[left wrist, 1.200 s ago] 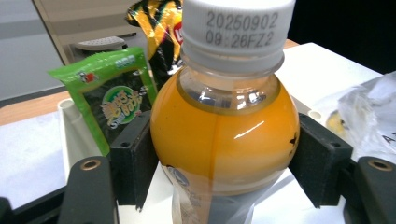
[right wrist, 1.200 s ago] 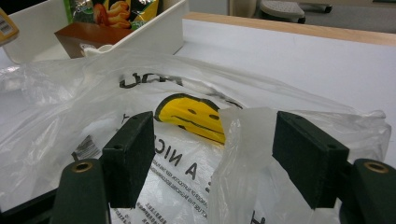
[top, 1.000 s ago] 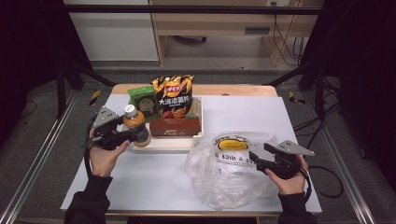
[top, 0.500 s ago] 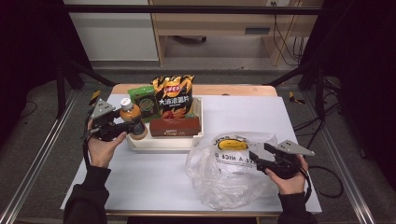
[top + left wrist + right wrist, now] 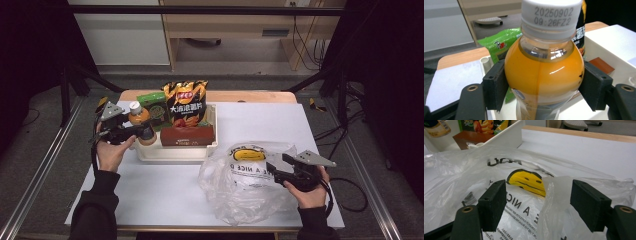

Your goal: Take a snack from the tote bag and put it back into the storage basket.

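An orange juice bottle with a white cap stands upright at the left end of the white tray. My left gripper is shut on it. In the left gripper view both black pads press the sides of the bottle below its shoulder, so the left gripper holds it firmly. At the front right lies a clear plastic bag printed with a yellow smiley face. My right gripper rests at its right edge. In the right gripper view the jaws of the right gripper stand open, and a fold of the bag rises between them.
The tray also holds a black and orange chips bag, a green snack packet and a brown box. A white sheet covers the wooden table. Dark frame posts stand at both sides of the table.
My left gripper has carried the bottle a little back and to the left along the tray's left end. The right gripper and the bag have stayed where they were.
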`<act>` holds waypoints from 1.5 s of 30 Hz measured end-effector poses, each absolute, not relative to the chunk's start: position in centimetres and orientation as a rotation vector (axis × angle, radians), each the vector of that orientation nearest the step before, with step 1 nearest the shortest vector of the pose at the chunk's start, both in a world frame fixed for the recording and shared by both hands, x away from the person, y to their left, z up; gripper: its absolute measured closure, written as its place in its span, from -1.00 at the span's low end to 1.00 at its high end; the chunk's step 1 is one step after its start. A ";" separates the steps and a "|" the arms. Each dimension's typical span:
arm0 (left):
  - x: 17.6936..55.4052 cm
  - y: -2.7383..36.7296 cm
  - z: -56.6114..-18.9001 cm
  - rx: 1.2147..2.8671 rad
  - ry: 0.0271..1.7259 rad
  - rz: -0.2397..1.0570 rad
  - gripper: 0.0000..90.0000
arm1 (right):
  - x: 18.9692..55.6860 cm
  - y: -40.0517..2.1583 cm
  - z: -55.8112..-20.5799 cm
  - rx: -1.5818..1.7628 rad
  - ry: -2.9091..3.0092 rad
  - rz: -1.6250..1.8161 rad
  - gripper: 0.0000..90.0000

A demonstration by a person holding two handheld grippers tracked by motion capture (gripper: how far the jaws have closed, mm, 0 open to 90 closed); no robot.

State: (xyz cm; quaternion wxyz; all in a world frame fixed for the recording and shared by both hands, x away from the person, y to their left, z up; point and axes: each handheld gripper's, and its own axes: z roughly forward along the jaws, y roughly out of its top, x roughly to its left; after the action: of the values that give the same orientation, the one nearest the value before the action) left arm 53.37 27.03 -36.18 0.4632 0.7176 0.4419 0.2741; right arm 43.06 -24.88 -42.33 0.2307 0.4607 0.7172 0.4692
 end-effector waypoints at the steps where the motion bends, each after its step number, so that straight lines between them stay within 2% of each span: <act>1: 53.4 27.1 -36.3 1.769 1.086 0.675 -0.34 | 43.1 -24.9 -42.3 1.267 1.972 1.290 -0.35; 20: 54.1 27.7 -39.7 1.808 1.135 0.649 -0.34 | 43.1 -24.8 -42.4 1.269 1.980 1.286 -0.35; 45: 53.9 27.4 -41.3 1.822 1.146 0.649 -0.36 | 43.1 -24.6 -42.4 1.266 1.983 1.285 -0.35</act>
State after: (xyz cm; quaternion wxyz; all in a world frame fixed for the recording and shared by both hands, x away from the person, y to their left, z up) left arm 53.89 27.43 -41.31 0.4320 0.7310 0.4596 0.2605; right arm 43.08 -24.62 -42.42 0.2284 0.4598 0.7202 0.4667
